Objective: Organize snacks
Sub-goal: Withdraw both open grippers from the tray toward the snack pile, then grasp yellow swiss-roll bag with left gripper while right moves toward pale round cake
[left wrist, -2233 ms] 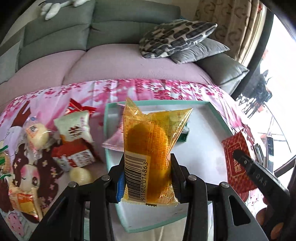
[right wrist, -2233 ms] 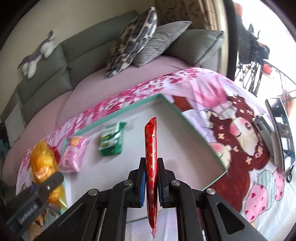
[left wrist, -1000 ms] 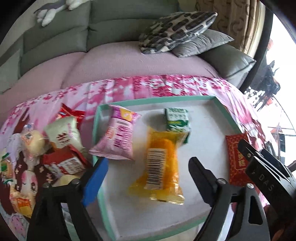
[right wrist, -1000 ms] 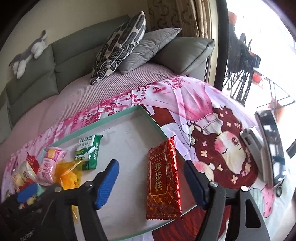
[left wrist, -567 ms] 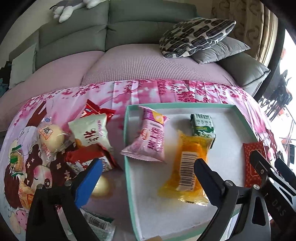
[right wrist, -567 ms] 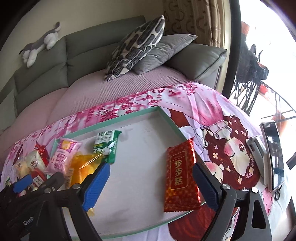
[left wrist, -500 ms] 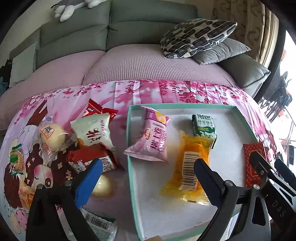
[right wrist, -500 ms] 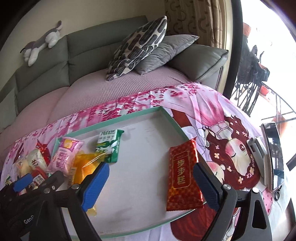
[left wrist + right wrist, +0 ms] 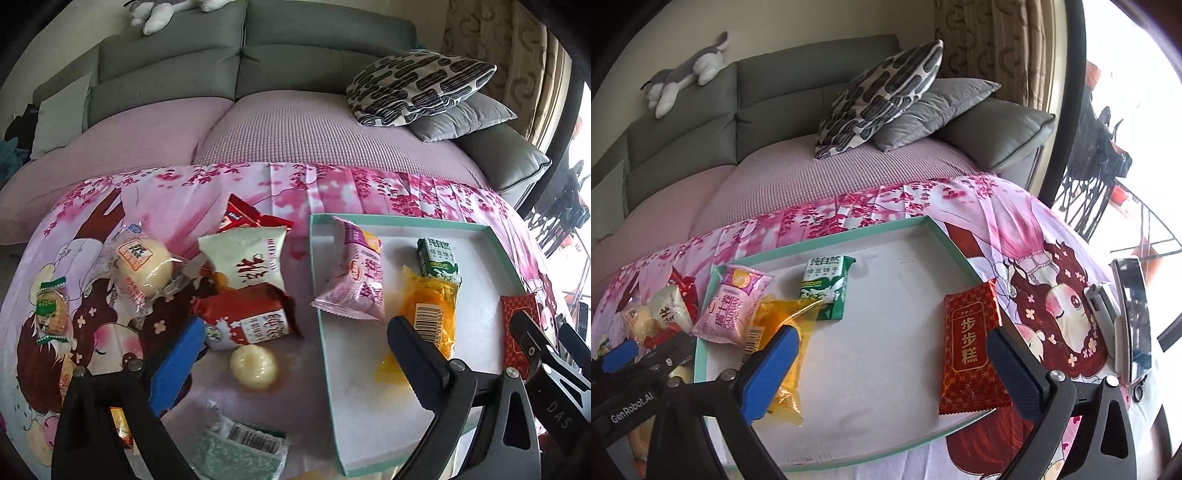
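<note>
A white tray with a teal rim (image 9: 317, 258) (image 9: 849, 236) lies on the pink cloth. In it are a pink pack (image 9: 358, 277), a green biscuit box (image 9: 437, 258) and a yellow cake pack (image 9: 424, 321). A red pack (image 9: 971, 343) rests across its right rim. Left of the tray lie loose snacks: a white pack (image 9: 247, 258), a red-and-white pack (image 9: 251, 317), a wrapped bun (image 9: 142, 266) and a small round pastry (image 9: 255, 365). My left gripper (image 9: 295, 325) hangs open over the tray's left rim, holding nothing. My right gripper (image 9: 892, 334) is over the tray, its jaws opening with nothing between them.
A green pack (image 9: 240, 450) lies near the table's front edge and a cracker pack (image 9: 51, 310) at far left. A phone on a stand (image 9: 1134, 314) sits at the right. Behind the table is a sofa (image 9: 295, 129) with cushions (image 9: 882, 92).
Both grippers opened: the left let go of the yellow pack, the right of the red pack, and both packs now lie on the tray. The left gripper has since shifted left toward the loose snacks.
</note>
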Tool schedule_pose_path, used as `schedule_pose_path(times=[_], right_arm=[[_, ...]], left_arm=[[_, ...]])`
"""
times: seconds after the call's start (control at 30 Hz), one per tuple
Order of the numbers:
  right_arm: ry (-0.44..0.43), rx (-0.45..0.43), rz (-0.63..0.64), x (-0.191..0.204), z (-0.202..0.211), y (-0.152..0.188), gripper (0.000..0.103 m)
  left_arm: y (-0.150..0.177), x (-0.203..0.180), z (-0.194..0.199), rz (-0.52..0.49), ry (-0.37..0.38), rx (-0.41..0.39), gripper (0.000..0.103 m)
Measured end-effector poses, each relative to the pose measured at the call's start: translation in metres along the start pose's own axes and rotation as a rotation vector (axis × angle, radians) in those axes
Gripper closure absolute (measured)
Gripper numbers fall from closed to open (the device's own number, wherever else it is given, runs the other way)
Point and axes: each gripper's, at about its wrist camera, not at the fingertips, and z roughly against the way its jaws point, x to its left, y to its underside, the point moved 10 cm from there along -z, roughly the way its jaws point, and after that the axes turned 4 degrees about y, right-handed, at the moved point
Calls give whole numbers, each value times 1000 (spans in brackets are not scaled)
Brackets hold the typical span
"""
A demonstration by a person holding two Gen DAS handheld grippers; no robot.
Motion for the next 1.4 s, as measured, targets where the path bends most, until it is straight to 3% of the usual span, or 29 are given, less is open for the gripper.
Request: schedule_pose_path(times=[0.27,0.83,1.13,1.4], right_arm=[[-33,4,51,35,5,4,0],[-193,61,155,150,15,32,0],[-265,103,219,199,17,55,0],[-291,124,261,217,19,68,1]], left_arm=[[3,38,7,23,-35,19,4],[14,159,25,213,-118,31,4],[33,192,19,280,-158,92,4],[54,201,17,318,-147,128,4]])
